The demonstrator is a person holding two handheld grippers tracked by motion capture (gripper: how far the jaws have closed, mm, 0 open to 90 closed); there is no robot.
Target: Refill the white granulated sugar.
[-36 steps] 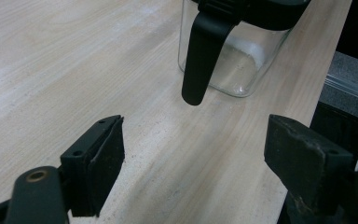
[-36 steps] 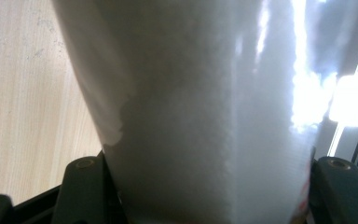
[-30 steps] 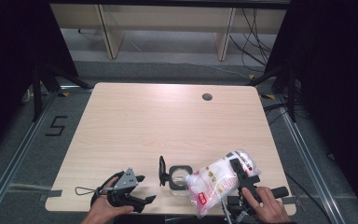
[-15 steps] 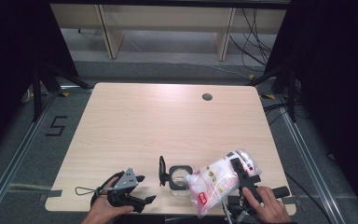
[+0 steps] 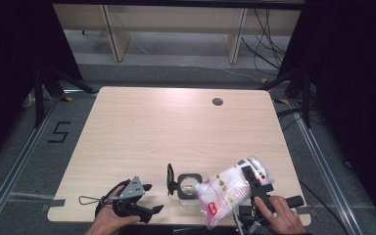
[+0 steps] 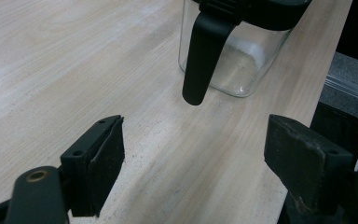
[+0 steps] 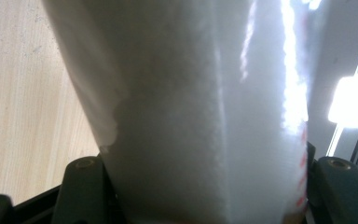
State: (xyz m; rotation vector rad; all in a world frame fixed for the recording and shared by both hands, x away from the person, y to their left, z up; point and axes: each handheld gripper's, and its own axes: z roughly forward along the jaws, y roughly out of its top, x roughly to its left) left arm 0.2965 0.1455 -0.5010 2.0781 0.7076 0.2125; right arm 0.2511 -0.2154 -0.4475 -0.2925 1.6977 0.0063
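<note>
In the high view the right gripper [image 5: 255, 188] sits at the lower right of the frame, at the near edge of the bench [image 5: 176, 132], with its jaws clamped on a clear plastic bag [image 5: 230, 191] of white grains. The bag lies tilted across the gripper, with its mouth end reaching down and left toward a small glass jar [image 5: 187, 185] with a black rim; the bag's lower end just overlaps or touches the jar's right side. In the right gripper view the bag [image 7: 200, 116] stands directly between the two jaws, rising from the bottom edge to the top of the frame, with bare bench wood at the left.

The jar stands at the lower middle of the high view, and its black hinged lid [image 5: 170, 179] stands up on the jar's left.

The left gripper [image 5: 144, 198] rests at the lower left, just left of the jar. In the left gripper view its jaws [image 6: 193, 158] are spread wide apart with nothing between them, and the jar [image 6: 235, 51] lies ahead at the top centre, apart from them.
</note>
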